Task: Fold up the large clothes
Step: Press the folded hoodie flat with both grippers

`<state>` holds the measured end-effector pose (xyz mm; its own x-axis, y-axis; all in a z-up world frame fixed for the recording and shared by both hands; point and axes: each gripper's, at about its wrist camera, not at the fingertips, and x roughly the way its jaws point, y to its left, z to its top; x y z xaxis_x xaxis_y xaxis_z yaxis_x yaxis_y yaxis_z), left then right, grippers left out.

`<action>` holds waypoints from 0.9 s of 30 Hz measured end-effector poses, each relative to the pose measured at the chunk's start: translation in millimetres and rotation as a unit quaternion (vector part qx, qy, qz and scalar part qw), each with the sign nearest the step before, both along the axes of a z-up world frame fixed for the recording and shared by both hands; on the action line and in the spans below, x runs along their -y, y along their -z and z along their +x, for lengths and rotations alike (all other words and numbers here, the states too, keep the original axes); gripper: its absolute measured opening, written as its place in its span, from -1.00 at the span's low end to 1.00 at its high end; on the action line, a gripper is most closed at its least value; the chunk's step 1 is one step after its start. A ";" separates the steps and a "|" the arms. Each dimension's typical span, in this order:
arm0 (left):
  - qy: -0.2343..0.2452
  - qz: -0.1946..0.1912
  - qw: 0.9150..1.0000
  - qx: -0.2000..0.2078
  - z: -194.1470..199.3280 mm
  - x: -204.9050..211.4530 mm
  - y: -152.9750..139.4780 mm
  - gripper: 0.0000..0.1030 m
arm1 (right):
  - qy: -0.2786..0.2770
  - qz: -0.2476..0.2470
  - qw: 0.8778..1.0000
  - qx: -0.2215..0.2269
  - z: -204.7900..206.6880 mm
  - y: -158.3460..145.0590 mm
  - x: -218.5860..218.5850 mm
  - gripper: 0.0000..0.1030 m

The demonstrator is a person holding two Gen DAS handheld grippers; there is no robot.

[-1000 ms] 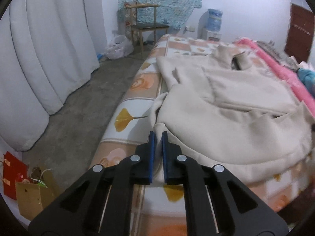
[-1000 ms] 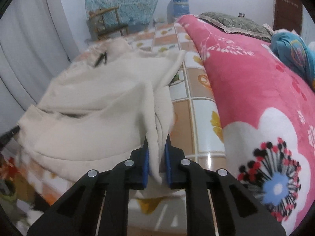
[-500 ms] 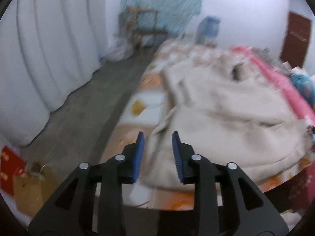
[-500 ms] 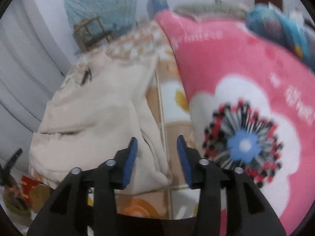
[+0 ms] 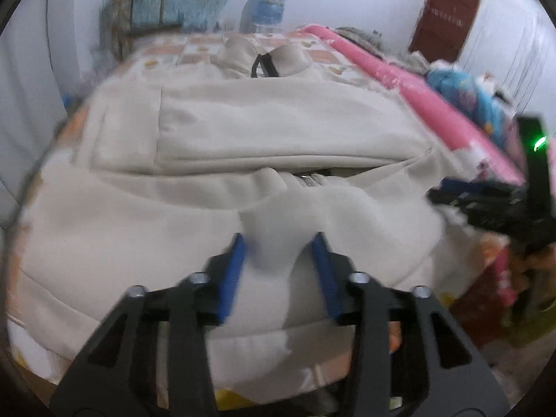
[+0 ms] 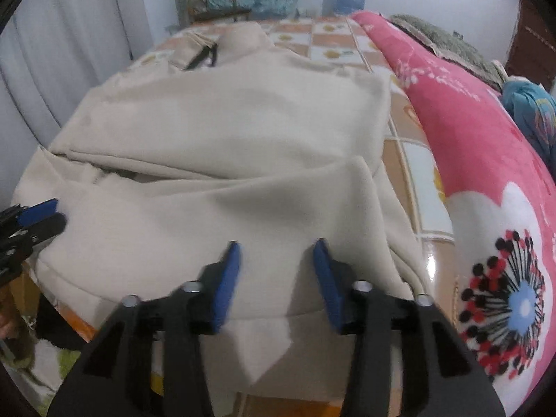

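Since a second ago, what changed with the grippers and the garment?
Both grippers let go of the side edges they pinched, opened, and swung in over the near hem of the beige jacket. The left gripper now has a raised fold between its closing jaws; the right gripper is closing over flat cloth. The jacket stays spread on the bed, beside the pink blanket.

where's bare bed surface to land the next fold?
Bare tiled sheet shows only in a strip between the beige garment and the pink blanket, plus beyond the collar. The near edge is crowded by both grippers.
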<state>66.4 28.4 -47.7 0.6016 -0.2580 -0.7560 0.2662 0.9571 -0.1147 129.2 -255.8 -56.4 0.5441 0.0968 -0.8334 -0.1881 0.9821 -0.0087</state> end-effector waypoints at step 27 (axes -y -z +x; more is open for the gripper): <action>-0.002 0.083 0.992 0.097 5.3 21.3 10.9 -0.81 | 0.029 0.001 0.997 0.072 -3.0 -20.3 -1.0 -0.94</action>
